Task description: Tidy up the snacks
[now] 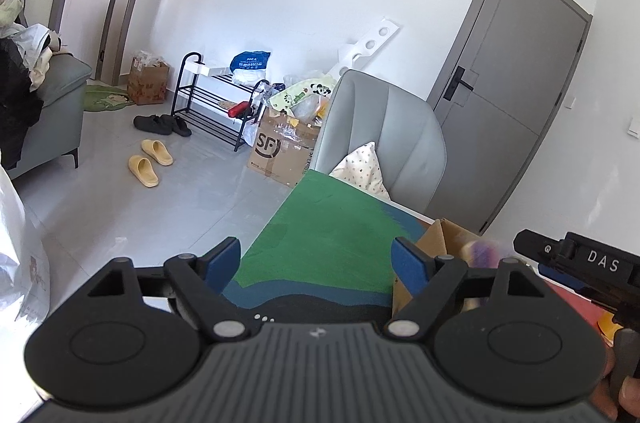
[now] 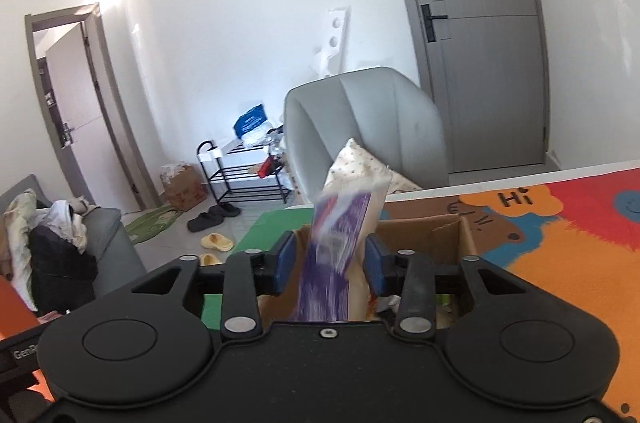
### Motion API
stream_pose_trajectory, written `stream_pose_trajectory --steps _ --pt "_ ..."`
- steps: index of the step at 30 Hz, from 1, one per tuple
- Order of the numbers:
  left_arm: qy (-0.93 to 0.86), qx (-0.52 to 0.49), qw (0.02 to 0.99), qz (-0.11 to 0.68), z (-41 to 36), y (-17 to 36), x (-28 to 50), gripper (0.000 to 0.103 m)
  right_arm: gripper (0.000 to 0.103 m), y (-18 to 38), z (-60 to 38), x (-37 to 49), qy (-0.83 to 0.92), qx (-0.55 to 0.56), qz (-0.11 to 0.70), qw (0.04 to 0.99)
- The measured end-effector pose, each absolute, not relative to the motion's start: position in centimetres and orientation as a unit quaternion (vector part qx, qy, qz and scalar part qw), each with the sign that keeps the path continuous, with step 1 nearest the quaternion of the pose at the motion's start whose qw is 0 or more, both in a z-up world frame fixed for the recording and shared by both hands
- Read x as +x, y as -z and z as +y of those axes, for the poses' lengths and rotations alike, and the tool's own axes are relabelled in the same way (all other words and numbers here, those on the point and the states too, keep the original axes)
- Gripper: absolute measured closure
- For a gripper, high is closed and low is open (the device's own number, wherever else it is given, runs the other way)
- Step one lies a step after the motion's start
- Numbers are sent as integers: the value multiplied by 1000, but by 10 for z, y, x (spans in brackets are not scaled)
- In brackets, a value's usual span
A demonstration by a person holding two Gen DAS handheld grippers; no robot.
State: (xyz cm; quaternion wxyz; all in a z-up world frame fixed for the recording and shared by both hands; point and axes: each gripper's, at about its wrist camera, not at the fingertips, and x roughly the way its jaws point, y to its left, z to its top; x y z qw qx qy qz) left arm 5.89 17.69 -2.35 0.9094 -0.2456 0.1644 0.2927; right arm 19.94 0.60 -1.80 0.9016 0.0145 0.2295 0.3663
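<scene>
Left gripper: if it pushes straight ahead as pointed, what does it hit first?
Probably nothing at once: the left gripper, jaws open and empty, points along the green mat. Past its edge stands the grey chair; depth unclear.

I see a purple-and-white snack packet [image 2: 340, 243] between my right gripper's [image 2: 331, 261] blue pads. The cardboard box [image 2: 448, 235] is plain brown. The mat [image 2: 560, 235] shows orange, red and blue cartoon shapes, turning green [image 1: 320, 235] under my left gripper [image 1: 316, 261]. The armchair [image 2: 368, 119] is pale grey.
</scene>
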Motion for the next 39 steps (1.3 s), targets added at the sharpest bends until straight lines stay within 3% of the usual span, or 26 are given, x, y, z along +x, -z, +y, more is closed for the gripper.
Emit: stream_pose_trajectory --steps 12,25,27,29,39 --pt "-275 -228 918 173 151 17 66 21 49 19 -37 195 -330 37 245 911" --pt "-240 -194 932 190 96 6 88 13 21 21 -103 187 -280 55 246 926" --pt "-232 -186 935 196 88 4 92 12 15 20 -113 184 -265 55 243 932" --pt "-222 -175 938 202 78 2 95 12 2 19 -122 181 -243 49 238 939" --pt "-175 -102 952 230 27 -12 98 9 0 12 -173 165 -190 45 239 951"
